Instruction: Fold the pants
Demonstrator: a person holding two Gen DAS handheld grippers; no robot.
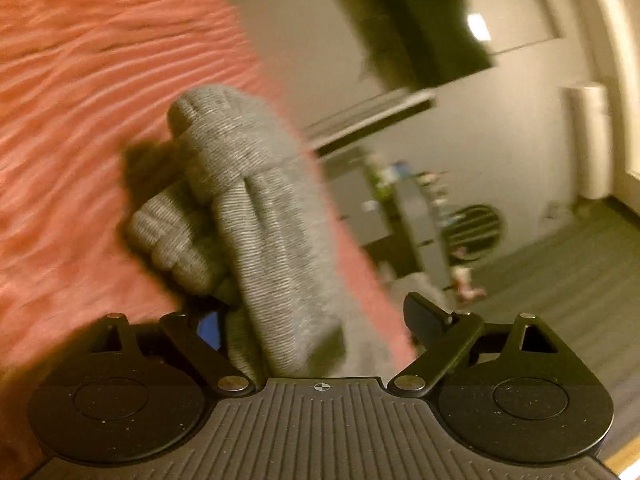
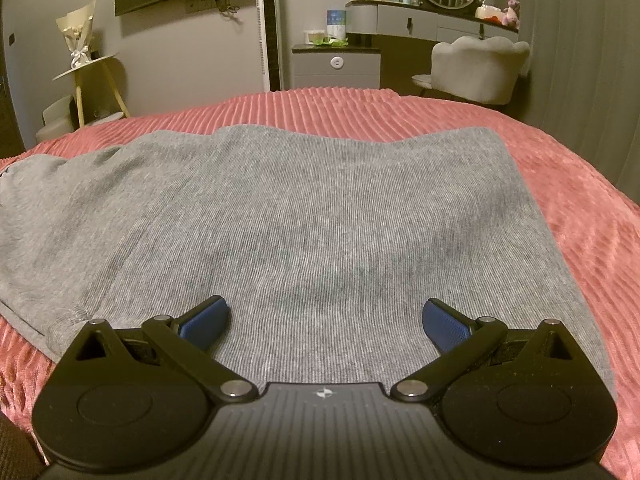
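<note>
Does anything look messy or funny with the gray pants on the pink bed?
Yes. By the left hand-held gripper, a bunched wad of gray pants sticks up over the pink bedspread, its fingers wide apart. Under the right hand-held gripper the fabric lies fairly flat.

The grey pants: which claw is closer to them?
Left. The left claw has bunched grey pants between its open fingers, touching one. The right claw hovers open over the pants.
</note>
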